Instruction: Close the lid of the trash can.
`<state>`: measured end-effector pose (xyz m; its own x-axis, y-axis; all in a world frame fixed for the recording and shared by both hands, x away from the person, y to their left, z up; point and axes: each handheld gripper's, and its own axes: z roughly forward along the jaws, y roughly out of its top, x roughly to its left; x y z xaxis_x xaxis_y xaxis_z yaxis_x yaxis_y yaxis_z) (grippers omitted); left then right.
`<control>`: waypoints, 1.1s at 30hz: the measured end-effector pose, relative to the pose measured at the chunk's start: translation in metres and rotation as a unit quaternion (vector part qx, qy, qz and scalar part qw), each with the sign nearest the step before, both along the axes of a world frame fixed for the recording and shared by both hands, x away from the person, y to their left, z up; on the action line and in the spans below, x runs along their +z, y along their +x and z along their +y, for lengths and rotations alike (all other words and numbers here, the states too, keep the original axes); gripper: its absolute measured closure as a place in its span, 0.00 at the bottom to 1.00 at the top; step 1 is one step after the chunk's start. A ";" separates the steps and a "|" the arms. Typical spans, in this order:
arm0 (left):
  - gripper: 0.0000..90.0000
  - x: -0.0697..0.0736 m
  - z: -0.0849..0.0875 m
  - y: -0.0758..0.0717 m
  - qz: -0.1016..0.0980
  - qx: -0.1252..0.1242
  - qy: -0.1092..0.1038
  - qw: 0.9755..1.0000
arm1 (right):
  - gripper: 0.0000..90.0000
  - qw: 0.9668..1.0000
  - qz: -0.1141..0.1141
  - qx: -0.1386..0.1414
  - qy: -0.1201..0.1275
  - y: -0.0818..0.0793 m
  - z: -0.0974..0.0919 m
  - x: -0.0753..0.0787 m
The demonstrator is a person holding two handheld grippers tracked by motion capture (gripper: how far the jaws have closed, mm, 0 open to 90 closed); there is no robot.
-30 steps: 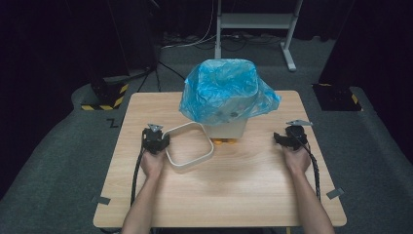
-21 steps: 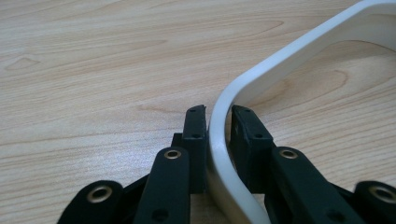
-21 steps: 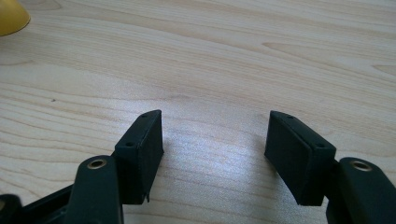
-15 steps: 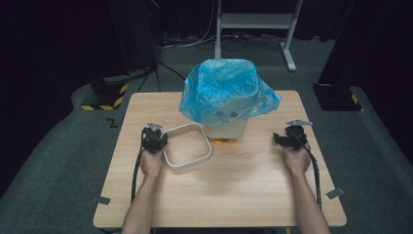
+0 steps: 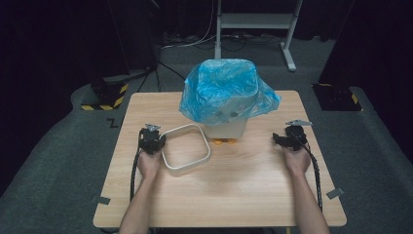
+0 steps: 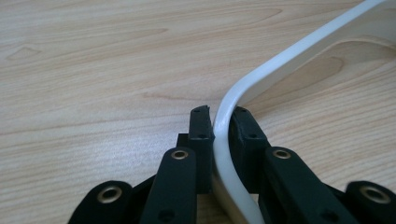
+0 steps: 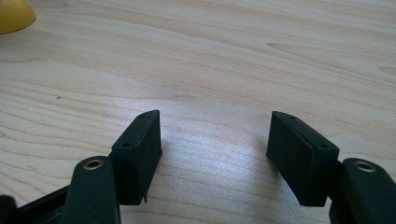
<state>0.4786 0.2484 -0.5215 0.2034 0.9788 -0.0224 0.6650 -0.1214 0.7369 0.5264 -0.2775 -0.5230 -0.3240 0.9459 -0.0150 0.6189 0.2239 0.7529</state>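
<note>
Left gripper view: gripper (image 6: 223, 122) on white ring (image 6: 280, 65) (clamped)

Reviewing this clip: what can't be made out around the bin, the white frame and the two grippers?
- Bin inside: high view, hidden by the blue bag.
- Orange items at the bin's base: high view, mostly tucked under it, too small to identify.
- White frame: left gripper view, cut off by the top and right edges; the left gripper clamps one corner.
- Yellow object: right gripper view, cut off at the corner, beyond the open right gripper.
</note>
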 end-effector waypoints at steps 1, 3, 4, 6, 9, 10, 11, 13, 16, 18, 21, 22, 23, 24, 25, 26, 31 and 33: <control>0.89 0.001 0.002 -0.003 0.005 -0.002 -0.002 1.000 | 0.39 1.000 0.000 0.001 0.000 0.000 0.000 0.000; 0.89 0.002 0.004 -0.005 0.009 -0.002 -0.005 1.000 | 0.39 1.000 0.000 0.002 0.000 0.000 0.000 0.000; 0.89 0.002 0.004 -0.005 0.009 -0.002 -0.005 1.000 | 0.39 1.000 0.000 0.002 0.000 0.000 0.000 0.000; 0.89 0.004 0.006 -0.008 0.014 -0.004 -0.009 1.000 | 0.39 1.000 0.000 0.003 0.000 0.000 0.000 0.000; 0.89 0.009 0.006 -0.010 0.011 -0.006 -0.006 1.000 | 0.39 1.000 0.000 0.004 -0.001 0.000 0.000 0.000; 0.89 0.010 0.005 -0.011 0.010 -0.007 -0.004 1.000 | 0.39 1.000 0.000 0.004 -0.001 0.000 0.000 0.000; 0.89 0.011 0.005 -0.011 0.011 -0.008 -0.003 1.000 | 0.39 1.000 0.000 0.004 -0.001 0.000 0.000 0.000; 0.89 0.013 0.004 -0.013 0.012 -0.013 -0.001 1.000 | 0.39 1.000 0.000 0.005 -0.001 0.000 0.000 0.000; 0.89 0.017 0.003 -0.015 0.010 -0.015 -0.004 1.000 | 0.39 1.000 0.000 0.005 -0.001 0.000 0.000 0.000; 0.89 0.022 0.004 -0.018 0.008 -0.019 -0.004 1.000 | 0.39 1.000 0.000 0.006 -0.001 0.000 0.000 0.000; 0.89 0.027 0.005 -0.021 0.011 -0.020 0.000 1.000 | 0.39 1.000 0.000 0.006 -0.001 0.000 0.000 0.000; 0.89 0.029 0.006 -0.023 0.012 -0.020 0.003 1.000 | 0.39 1.000 0.000 0.006 -0.001 0.000 0.000 0.000; 0.89 0.032 0.009 -0.026 0.012 -0.019 0.005 1.000 | 0.39 1.000 -0.001 0.006 -0.001 0.000 0.000 0.000; 0.89 0.032 0.009 -0.026 0.012 -0.019 0.005 1.000 | 0.39 1.000 0.000 0.006 -0.001 0.000 0.000 0.000; 0.89 0.034 0.010 -0.027 0.012 -0.018 0.003 1.000 | 0.39 1.000 -0.001 0.007 -0.001 0.000 0.000 0.000; 0.89 0.035 0.011 -0.028 0.012 -0.016 0.000 1.000 | 0.39 1.000 -0.001 0.007 -0.001 0.000 0.000 0.000; 0.89 0.044 0.016 -0.036 0.010 -0.011 0.004 1.000 | 0.39 1.000 0.000 0.008 0.000 0.000 0.001 0.000; 0.89 0.046 0.016 -0.037 0.010 -0.010 0.002 1.000 | 0.39 1.000 0.000 0.008 0.000 0.000 0.001 0.000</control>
